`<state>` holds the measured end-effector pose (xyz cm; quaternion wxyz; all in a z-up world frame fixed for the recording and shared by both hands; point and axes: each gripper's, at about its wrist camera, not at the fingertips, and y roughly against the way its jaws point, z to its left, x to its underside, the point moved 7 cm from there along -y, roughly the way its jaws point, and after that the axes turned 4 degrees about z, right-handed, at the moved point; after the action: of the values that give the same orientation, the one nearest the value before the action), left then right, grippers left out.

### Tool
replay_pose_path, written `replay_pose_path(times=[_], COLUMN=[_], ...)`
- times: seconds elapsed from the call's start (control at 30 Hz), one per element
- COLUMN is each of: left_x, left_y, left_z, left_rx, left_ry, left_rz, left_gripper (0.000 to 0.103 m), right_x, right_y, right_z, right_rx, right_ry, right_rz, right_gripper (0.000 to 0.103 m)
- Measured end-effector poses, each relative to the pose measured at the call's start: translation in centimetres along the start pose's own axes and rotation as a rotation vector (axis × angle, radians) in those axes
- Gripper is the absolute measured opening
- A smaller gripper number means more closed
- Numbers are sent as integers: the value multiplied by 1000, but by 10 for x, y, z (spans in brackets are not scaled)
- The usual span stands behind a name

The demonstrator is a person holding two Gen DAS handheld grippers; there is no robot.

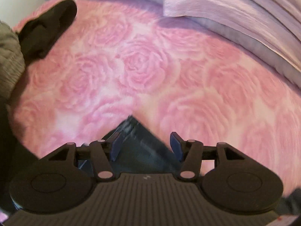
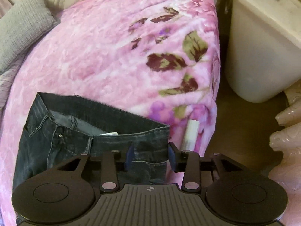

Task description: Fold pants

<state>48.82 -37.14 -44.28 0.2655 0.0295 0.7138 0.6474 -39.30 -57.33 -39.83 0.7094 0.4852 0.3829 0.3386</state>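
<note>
Dark blue jeans (image 2: 56, 141) lie on the pink blanket (image 2: 105, 56), waistband facing away with the fly open. In the right wrist view my right gripper (image 2: 151, 156) is open, its blue pads on either side of the waistband's right corner. In the left wrist view a pointed corner of the jeans (image 1: 135, 137) sits between the blue pads of my left gripper (image 1: 145, 146), which is also open. The view is blurred, so I cannot tell whether the pads touch the cloth. The rest of the jeans is hidden under the gripper bodies.
A black garment (image 1: 47, 30) and a grey knit sleeve (image 1: 9, 56) are at the left. Folded lavender bedding (image 1: 235, 13) lies at the back right. A grey pillow (image 2: 22, 33), a white tube (image 2: 191, 133) at the bed edge and a white bin (image 2: 254, 56) beyond it.
</note>
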Motion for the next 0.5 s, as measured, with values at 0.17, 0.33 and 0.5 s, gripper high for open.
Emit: replay_pose_path(times=[0.17, 0.33, 0.5], left_x=[6, -15, -90], left_y=[-34, 1, 50], left_z=[-21, -23, -19], left_rx=[-77, -44, 71], left_ry=[-94, -93, -30], left_rz=[125, -23, -296], left_gripper=[29, 2, 3], right_x=[-6, -14, -34], right_y=[-1, 7, 31], right_z=[24, 35, 50], right_rx=[56, 92, 54], right_ry=[20, 21, 33], right_rz=[-36, -82, -195], right_gripper=[43, 43, 43])
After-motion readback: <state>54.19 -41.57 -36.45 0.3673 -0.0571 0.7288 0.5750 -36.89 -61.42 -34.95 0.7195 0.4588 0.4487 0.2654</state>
